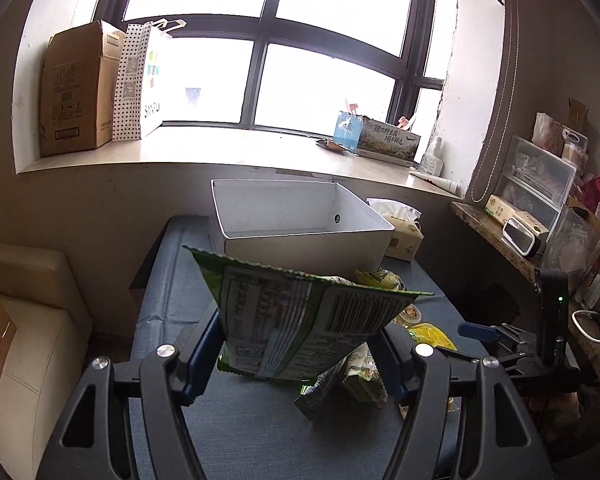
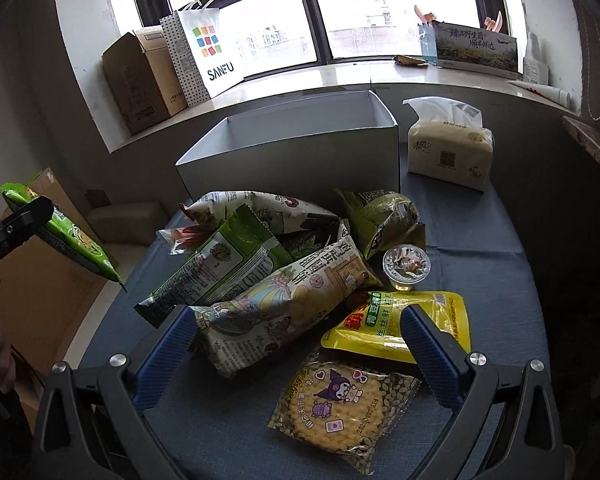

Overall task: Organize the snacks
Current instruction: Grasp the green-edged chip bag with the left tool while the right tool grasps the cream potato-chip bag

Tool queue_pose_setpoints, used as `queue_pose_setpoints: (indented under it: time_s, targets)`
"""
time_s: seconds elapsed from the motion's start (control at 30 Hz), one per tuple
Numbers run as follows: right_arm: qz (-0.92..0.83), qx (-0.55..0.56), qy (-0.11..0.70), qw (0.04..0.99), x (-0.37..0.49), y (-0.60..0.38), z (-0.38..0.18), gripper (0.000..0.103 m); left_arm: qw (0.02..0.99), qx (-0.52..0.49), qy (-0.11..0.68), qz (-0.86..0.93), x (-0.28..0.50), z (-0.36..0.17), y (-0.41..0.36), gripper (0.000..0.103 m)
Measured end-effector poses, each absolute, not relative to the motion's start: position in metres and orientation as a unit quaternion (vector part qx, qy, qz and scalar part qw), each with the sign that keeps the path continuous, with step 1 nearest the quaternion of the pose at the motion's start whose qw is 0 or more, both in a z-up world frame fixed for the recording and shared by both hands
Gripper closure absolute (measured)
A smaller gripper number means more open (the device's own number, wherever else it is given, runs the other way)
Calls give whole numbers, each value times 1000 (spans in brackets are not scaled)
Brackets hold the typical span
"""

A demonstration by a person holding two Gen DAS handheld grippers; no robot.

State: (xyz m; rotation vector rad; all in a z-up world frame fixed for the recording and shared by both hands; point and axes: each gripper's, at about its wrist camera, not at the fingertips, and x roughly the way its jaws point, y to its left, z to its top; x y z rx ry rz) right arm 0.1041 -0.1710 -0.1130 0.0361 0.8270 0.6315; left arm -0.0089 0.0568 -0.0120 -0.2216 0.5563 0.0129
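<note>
Left wrist view first: the left gripper [image 1: 300,344] has its fingers clamped on a green snack bag [image 1: 300,320], pinching it across its lower half and carrying it clear of the blue tabletop [image 1: 172,280]; the bag's printed back faces the camera and its crimped top edge tilts toward the white box [image 1: 300,224] just beyond it, and that box looks empty from here; the sensible move, by this reading, is to bring the bag over the near rim before letting go, high enough that the crimped edge does not catch the wall, and to release it low inside so it lies flat. Over to the right wrist view; the right gripper [image 2: 300,344] hangs with fingers wide apart above the pile, nothing pressed between them; a long newsprint-pattern packet [image 2: 284,308] lies between them, with a round biscuit pack [image 2: 340,404] and a yellow pouch [image 2: 400,324] close by; a jelly cup [image 2: 406,266] sits behind; the packet looks puffy and slippery, so a grip across its middle would probably serve best. The room: a wide window sill [image 1: 220,148] carrying a cardboard carton [image 1: 76,88] and a dotted paper bag [image 1: 140,80]; a tissue pack [image 2: 448,148] stands right of the box; a cream sofa [image 1: 32,320] sits beside the table.
</note>
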Motion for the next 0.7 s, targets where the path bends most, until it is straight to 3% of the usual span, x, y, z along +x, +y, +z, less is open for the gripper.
queue_pose_setpoints:
  time_s: [0.37,0.4,0.47,0.7]
  targets:
    - [330,196,527,758,173,-141,-185,0,954,-111,279,5,-10,-18,60,31]
    - [326,195,529,758,175,-138,-189,3,953,-111,280,6,-10,-18,61,31]
    - [305,170,528,774,176,-133,-191,37,953,-114,280,7,-11,-19,62,31]
    - [315,206,505,777,161,-165,-185,61,952,-116,283,11,-12,-23,64,31]
